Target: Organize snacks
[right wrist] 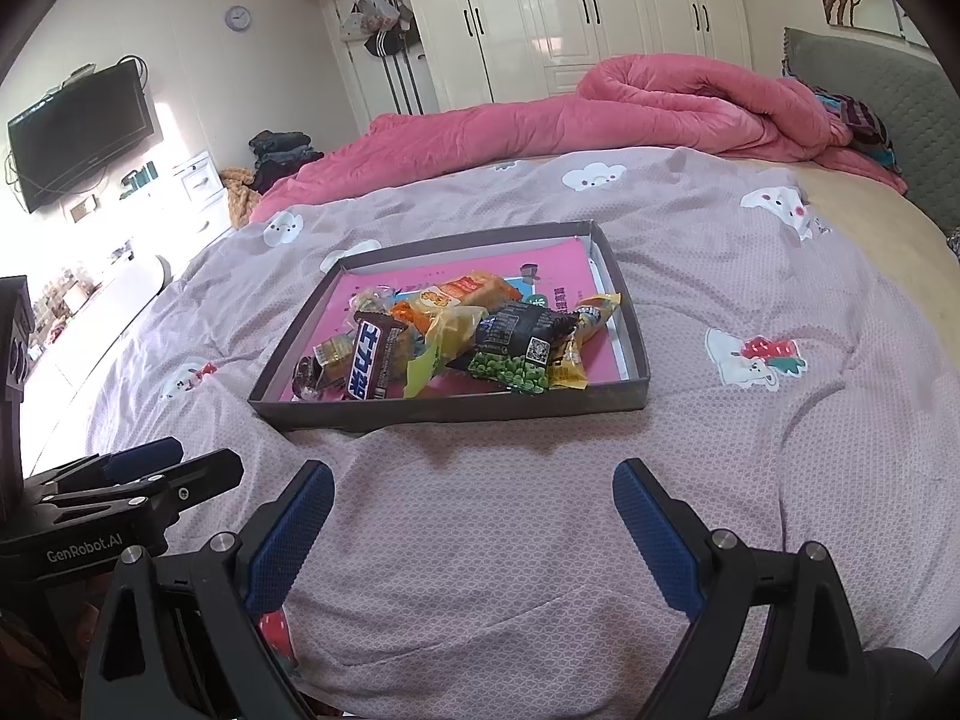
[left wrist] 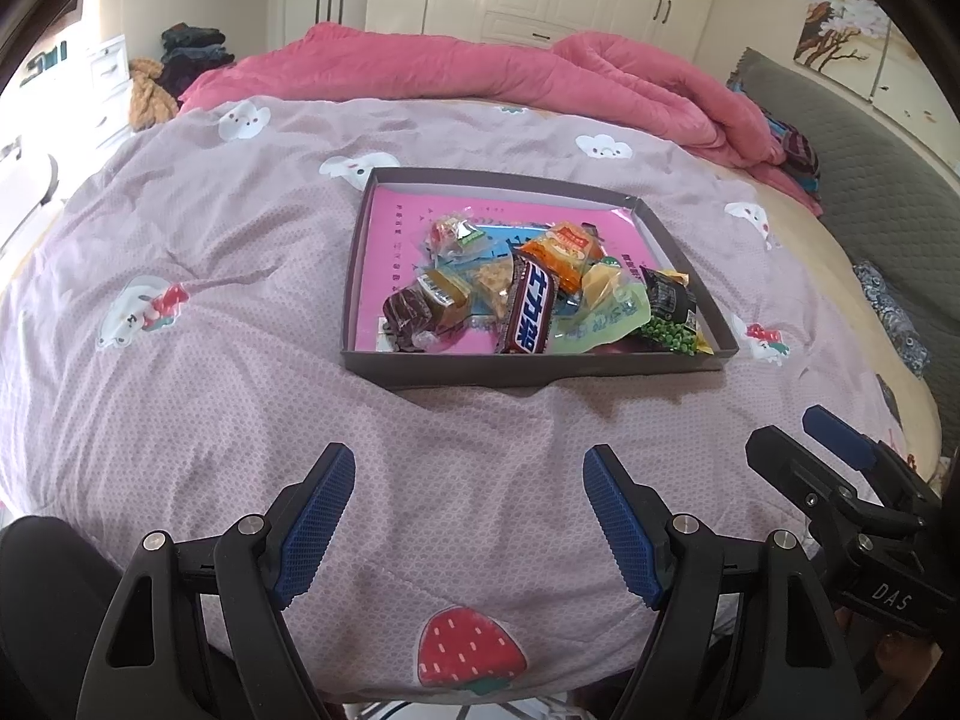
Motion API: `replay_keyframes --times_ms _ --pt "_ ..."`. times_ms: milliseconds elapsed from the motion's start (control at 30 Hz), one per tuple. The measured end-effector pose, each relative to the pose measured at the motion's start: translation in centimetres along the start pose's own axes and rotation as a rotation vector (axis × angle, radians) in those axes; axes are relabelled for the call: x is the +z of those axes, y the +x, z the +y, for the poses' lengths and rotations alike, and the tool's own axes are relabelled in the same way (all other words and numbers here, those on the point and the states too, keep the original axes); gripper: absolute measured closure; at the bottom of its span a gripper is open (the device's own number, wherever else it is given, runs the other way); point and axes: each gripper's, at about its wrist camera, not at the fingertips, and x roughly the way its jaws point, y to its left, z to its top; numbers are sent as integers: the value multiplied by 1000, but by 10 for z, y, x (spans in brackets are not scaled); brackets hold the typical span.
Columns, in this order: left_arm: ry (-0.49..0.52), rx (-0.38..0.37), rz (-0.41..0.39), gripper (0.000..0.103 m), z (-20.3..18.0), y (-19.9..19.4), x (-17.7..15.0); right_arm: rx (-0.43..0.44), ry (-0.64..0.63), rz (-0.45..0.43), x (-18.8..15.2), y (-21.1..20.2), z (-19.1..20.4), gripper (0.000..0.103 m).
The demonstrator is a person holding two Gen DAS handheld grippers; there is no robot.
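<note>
A shallow grey box (left wrist: 528, 363) (right wrist: 444, 411) with a pink lining lies on the bed. It holds several wrapped snacks: a dark chocolate bar (left wrist: 528, 312) (right wrist: 366, 357), an orange pack (left wrist: 561, 255) (right wrist: 474, 291), a green pea pack (left wrist: 669, 315) (right wrist: 516, 351), a yellow-green pouch (left wrist: 606, 306) and small candies (left wrist: 420, 309). My left gripper (left wrist: 468, 468) is open and empty, hovering over the quilt in front of the box. My right gripper (right wrist: 474, 486) is open and empty, also short of the box. Each gripper shows in the other's view, the right one (left wrist: 834, 480) and the left one (right wrist: 138, 474).
The lilac quilt (left wrist: 210, 300) with cartoon prints covers the bed. A rumpled pink blanket (left wrist: 480, 72) lies behind the box. A grey headboard (left wrist: 870, 168) stands at the right, white wardrobes (right wrist: 570, 18) at the back, a TV (right wrist: 78, 132) on the left wall.
</note>
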Motion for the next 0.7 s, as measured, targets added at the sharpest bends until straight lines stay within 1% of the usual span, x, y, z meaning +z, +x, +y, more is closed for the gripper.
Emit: replay_keyframes --times_ms 200,333,700 --pt "-1 2 1 23 0 0 0 2 5 0 -1 1 -1 9" --pt "0 4 3 23 0 1 0 1 6 0 -1 2 -1 5" --pt "-2 7 3 23 0 1 0 3 9 4 -1 4 -1 4"
